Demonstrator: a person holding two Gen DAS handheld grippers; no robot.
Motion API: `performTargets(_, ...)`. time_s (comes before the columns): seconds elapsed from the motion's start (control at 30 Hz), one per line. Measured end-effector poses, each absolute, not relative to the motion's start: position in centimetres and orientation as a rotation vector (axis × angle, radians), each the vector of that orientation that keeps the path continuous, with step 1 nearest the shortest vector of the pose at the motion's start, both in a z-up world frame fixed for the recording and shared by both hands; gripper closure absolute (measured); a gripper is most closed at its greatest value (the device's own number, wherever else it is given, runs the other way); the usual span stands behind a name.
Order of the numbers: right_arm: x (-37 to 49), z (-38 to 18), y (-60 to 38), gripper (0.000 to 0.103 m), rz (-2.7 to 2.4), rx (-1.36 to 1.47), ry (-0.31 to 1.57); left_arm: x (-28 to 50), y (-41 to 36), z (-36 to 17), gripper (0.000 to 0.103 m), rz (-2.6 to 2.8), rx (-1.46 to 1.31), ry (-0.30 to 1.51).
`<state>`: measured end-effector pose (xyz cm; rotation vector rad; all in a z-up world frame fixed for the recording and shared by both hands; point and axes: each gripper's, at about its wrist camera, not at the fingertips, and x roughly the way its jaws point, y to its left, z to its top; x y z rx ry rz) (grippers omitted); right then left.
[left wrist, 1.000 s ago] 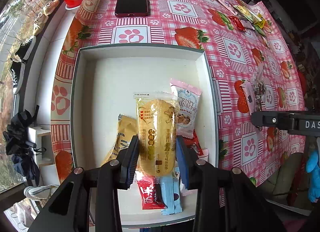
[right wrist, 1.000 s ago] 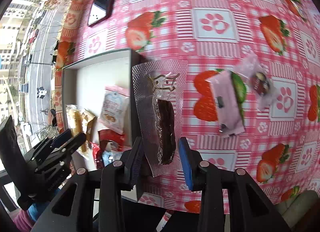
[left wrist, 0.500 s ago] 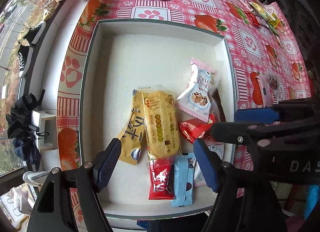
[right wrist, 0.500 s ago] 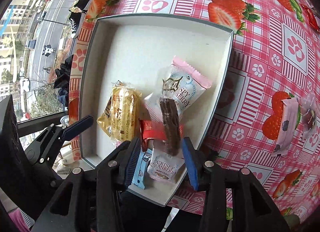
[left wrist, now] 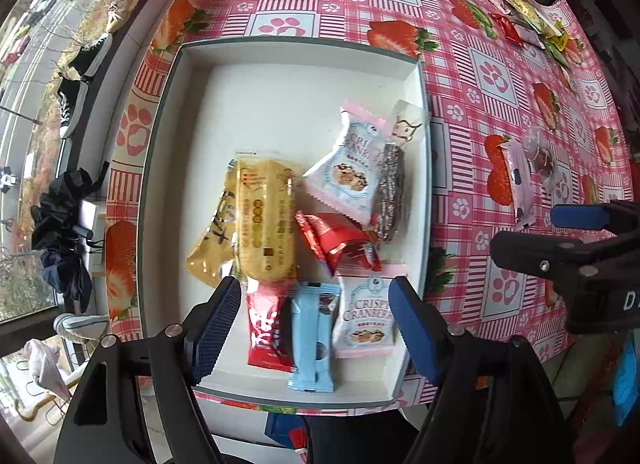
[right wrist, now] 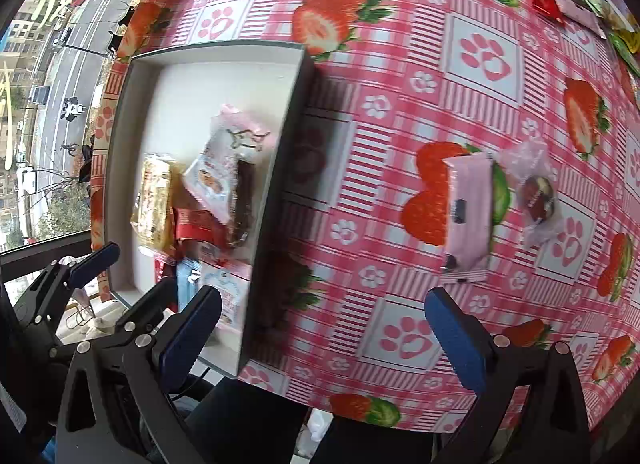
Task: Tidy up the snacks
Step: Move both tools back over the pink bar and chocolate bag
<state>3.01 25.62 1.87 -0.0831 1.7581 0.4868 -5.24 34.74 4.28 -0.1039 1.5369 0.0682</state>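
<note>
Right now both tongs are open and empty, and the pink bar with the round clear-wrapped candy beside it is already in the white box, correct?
Not quite. Both tongs are open and empty, but the pink bar and round candy lie on the tablecloth, outside the white box. The right wrist view shows it.

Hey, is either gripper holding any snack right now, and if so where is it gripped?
Nothing is held. The left gripper and right gripper both stand open and empty; the snacks lie loose in the white box or on the tablecloth.

Both grippers' jaws wide apart.
</note>
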Motion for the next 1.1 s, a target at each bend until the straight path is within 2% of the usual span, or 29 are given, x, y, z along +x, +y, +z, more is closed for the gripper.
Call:
performTargets(0.5,4.4,1.3,7.9,0.001,0.389,-0.052,1.742,-4.2,18.6,3.8,0.024,0.016,-0.074,1.568)
performTargets(0.53,5.1,2.4,6.0,0.001,0.380,-0.046,1.750,-4.1,18.1,3.8,0.024,0.010,-0.066,1.572)
performTargets(0.77,5.2,-0.4,3.5,0.001,0.335,-0.026,1.793,-2.4,16.5,1.3,0.023,-0.001,-0.061,1.606)
performTargets(1.1,6.2,-1.6,-0.3,0.001,0.286,-0.026,1.826,1.6,15.6,-0.2,0.023,0.012,-0.121,1.612)
